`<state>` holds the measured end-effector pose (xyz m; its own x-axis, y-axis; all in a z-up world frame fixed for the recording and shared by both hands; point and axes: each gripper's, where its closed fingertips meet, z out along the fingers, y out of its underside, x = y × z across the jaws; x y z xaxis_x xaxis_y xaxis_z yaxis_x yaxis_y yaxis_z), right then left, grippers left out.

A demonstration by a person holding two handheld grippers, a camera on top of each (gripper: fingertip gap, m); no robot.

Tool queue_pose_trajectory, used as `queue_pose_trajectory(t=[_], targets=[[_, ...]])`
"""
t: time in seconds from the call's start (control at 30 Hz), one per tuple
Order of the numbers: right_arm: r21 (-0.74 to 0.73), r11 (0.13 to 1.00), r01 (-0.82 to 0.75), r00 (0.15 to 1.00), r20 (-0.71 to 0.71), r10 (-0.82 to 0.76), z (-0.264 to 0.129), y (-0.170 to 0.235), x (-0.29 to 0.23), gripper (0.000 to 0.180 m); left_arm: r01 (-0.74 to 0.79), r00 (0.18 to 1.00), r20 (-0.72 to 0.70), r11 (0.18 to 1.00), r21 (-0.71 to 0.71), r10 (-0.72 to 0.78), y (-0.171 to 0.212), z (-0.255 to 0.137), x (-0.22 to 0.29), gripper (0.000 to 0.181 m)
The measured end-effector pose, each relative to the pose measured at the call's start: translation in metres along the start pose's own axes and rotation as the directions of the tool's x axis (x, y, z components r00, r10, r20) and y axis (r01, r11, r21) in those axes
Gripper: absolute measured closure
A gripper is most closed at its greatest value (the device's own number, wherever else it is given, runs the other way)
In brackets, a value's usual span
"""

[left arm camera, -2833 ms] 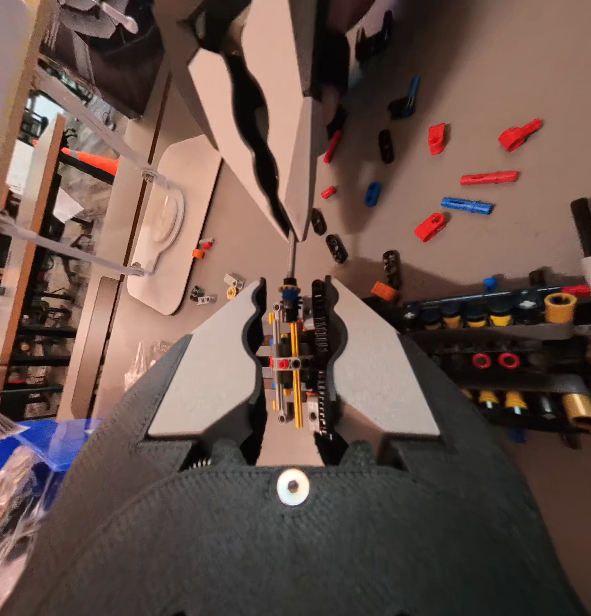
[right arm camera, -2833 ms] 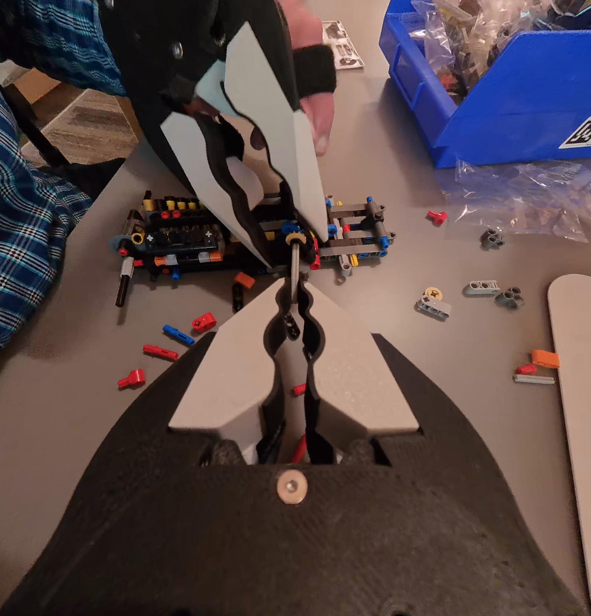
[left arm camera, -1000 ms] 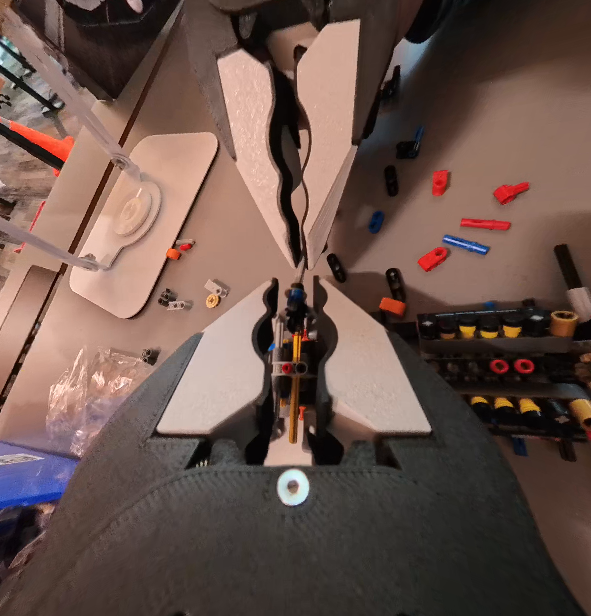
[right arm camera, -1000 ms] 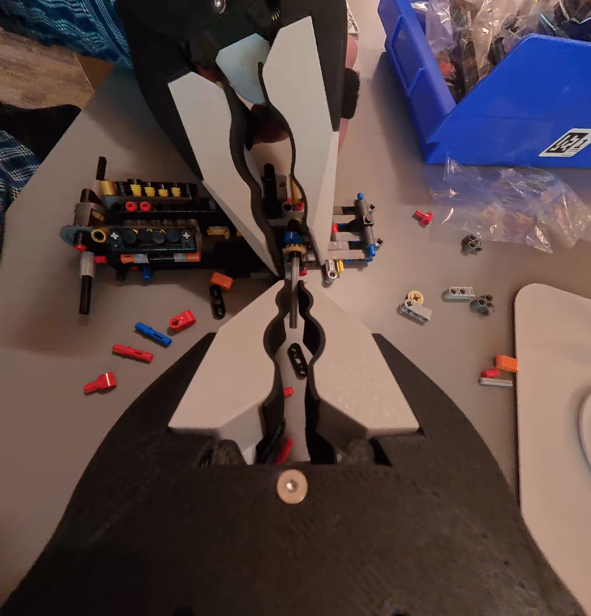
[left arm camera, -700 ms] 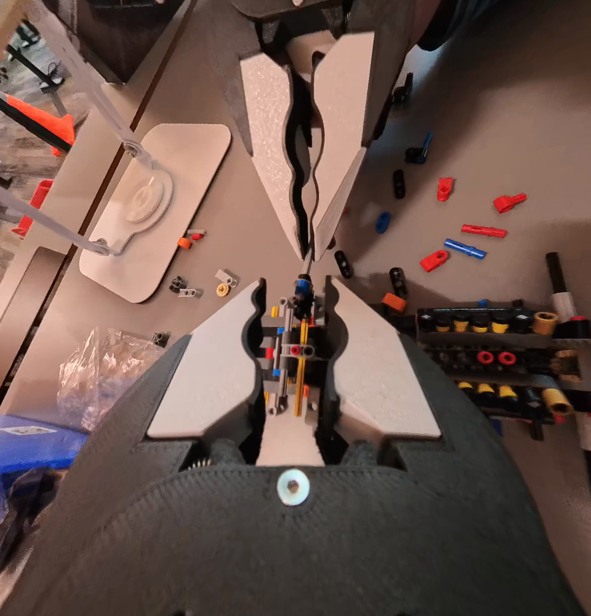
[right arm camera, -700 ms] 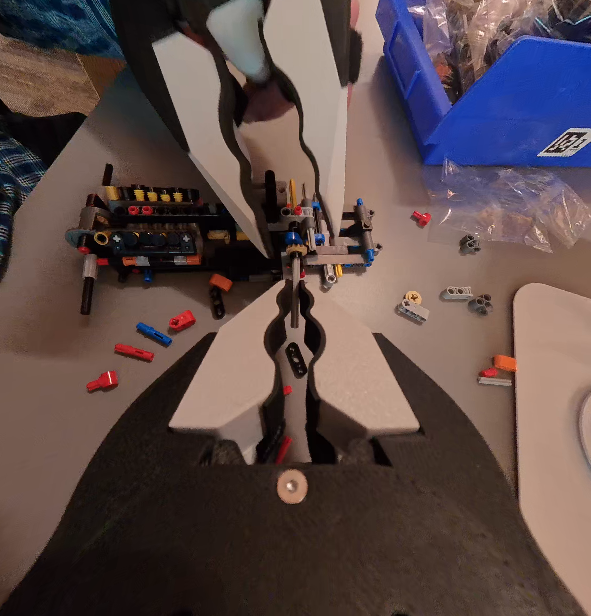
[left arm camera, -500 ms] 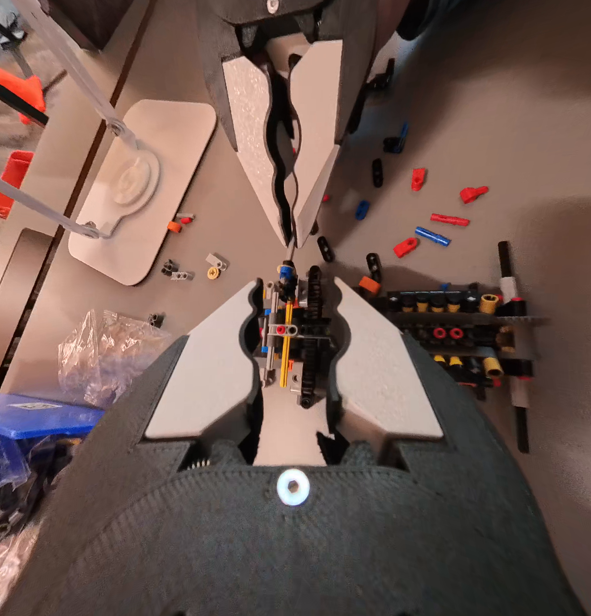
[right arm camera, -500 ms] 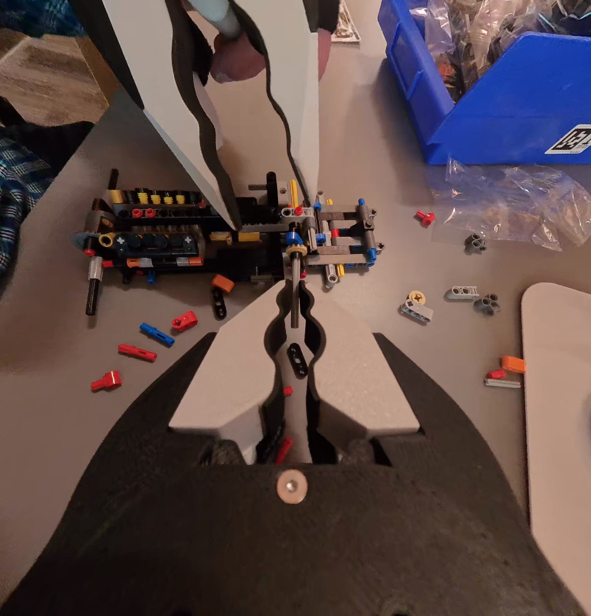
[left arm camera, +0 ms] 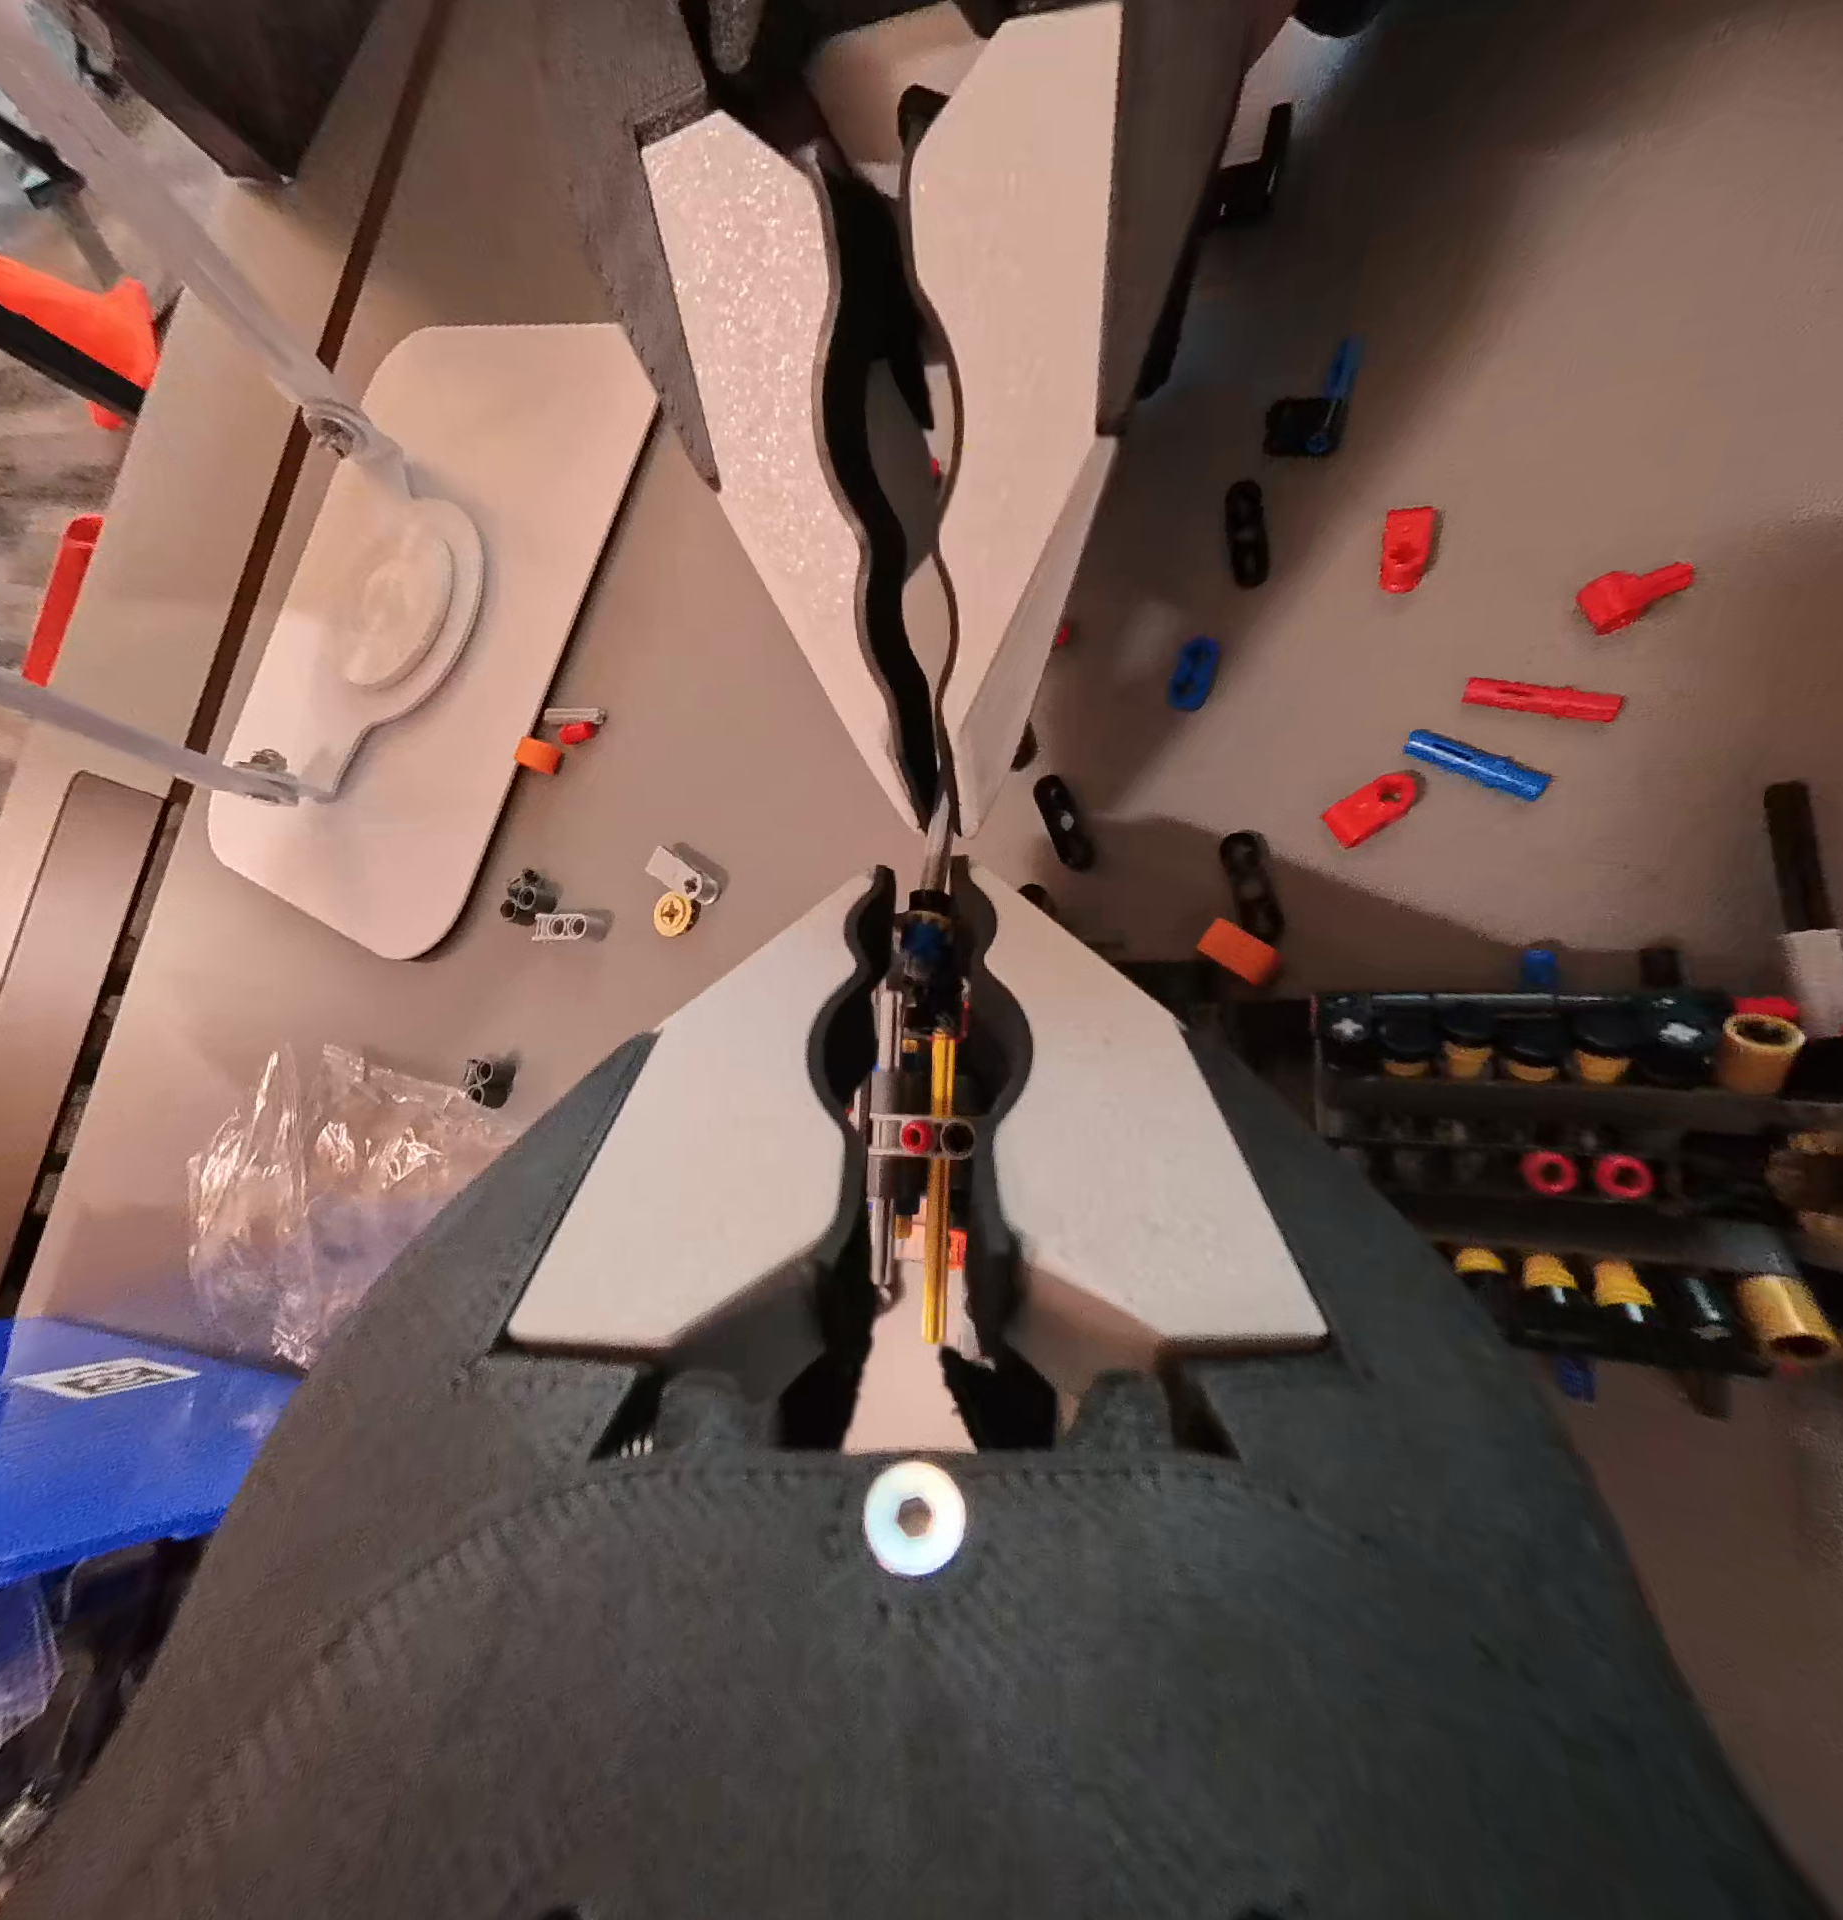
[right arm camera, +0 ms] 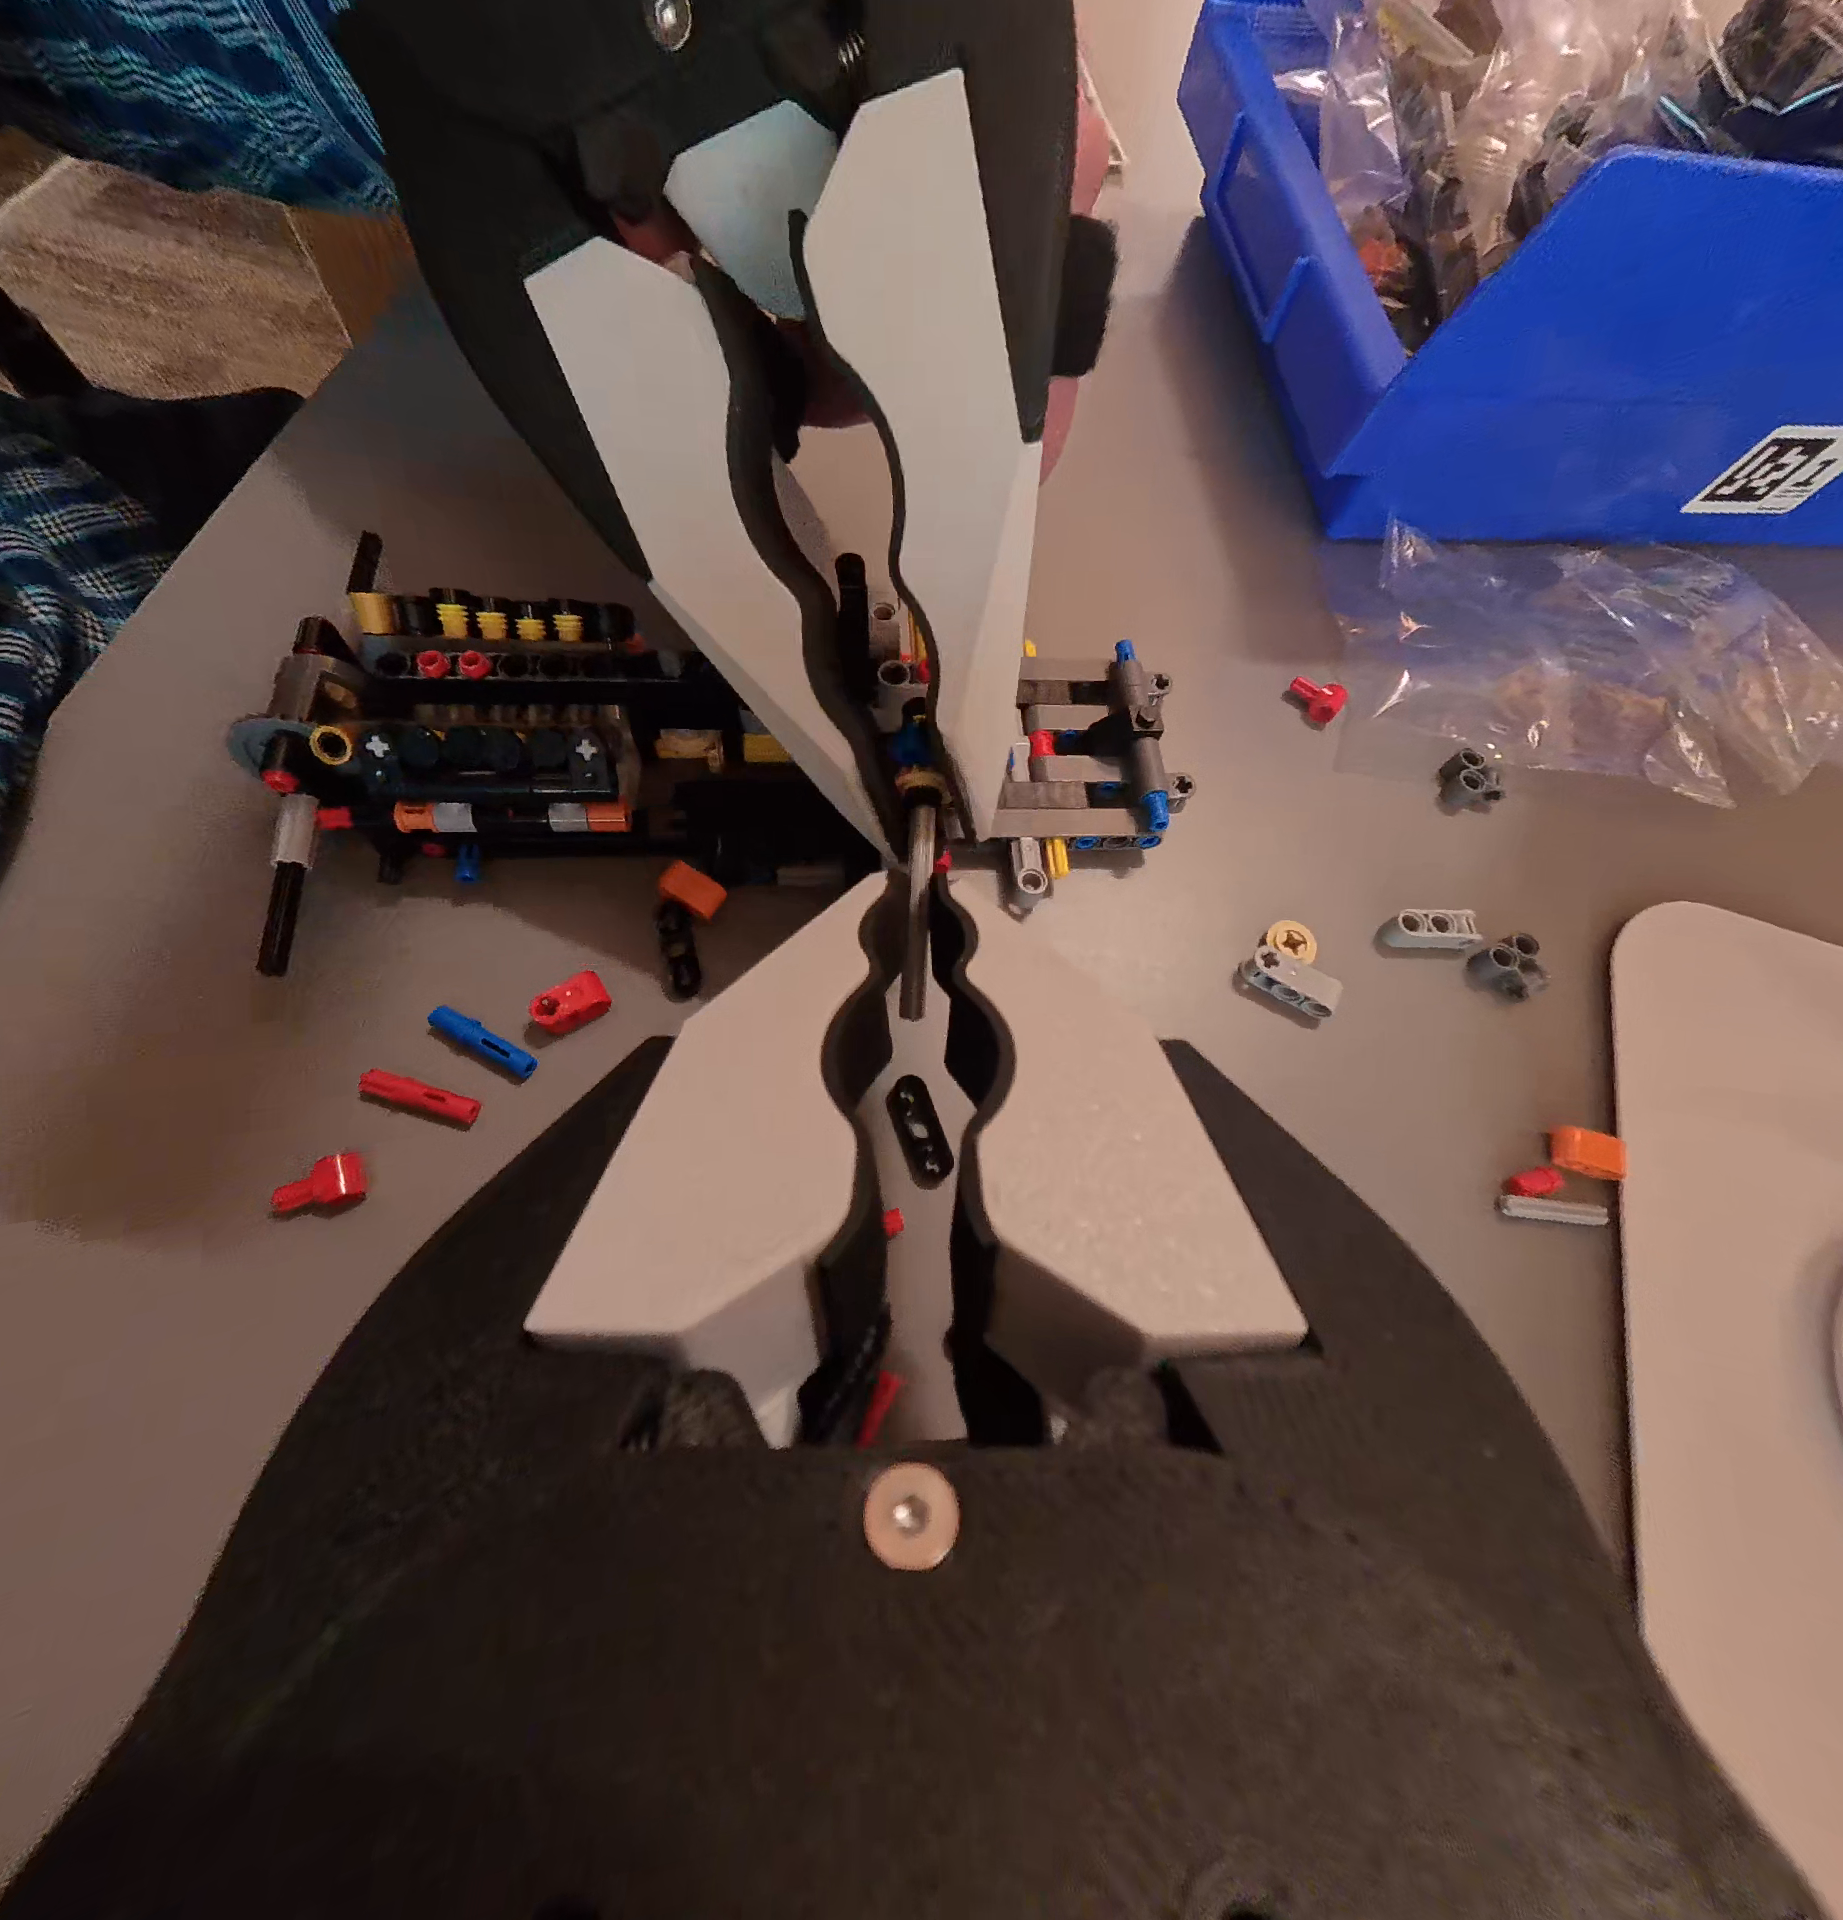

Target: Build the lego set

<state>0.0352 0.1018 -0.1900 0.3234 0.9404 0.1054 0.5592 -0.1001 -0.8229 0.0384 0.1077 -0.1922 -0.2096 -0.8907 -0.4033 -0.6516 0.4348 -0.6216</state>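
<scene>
The long black lego assembly [right arm camera: 501,748] lies on the table, with a grey frame section [right arm camera: 1093,769] at its right end. My left gripper [right arm camera: 932,836] comes in from the top and is shut across the narrow part of the assembly between the two. In the left wrist view the left gripper [left arm camera: 922,883] clamps that part, with its yellow axle and grey beam [left arm camera: 922,1132]. My right gripper [right arm camera: 912,883] is shut on a dark grey axle [right arm camera: 915,935] whose far end enters the assembly at a blue and tan bush. The right gripper [left arm camera: 938,821] meets the left tip to tip.
A blue bin [right arm camera: 1623,364] of bagged parts and a loose plastic bag [right arm camera: 1582,665] are at the back right. A beige board [right arm camera: 1748,1247] lies at the right. Red and blue pins [right arm camera: 418,1096], grey connectors [right arm camera: 1291,977] and a black link [right arm camera: 922,1127] are scattered around the assembly.
The left gripper, which had opened and drawn back half a second ago, has come back in and closed on the assembly. The right gripper has stayed shut on the axle.
</scene>
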Motion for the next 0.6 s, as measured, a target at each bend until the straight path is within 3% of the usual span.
queue_pose_trajectory(t=[0.03,0.6], targets=[[0.01,1.0,-0.002,1.0,0.001,0.002,0.0001,0.0,0.0003,0.179,-0.004,1.0,-0.001,1.0,0.006,0.004,0.0002,0.0,-0.0002,0.172],[0.052,0.999,0.004,0.998,0.066,-0.007,-0.007,-0.0005,-0.0046,0.179,-0.018,0.999,-0.041,0.995,0.095,0.022,-0.0038,-0.0034,0.0061,0.174]])
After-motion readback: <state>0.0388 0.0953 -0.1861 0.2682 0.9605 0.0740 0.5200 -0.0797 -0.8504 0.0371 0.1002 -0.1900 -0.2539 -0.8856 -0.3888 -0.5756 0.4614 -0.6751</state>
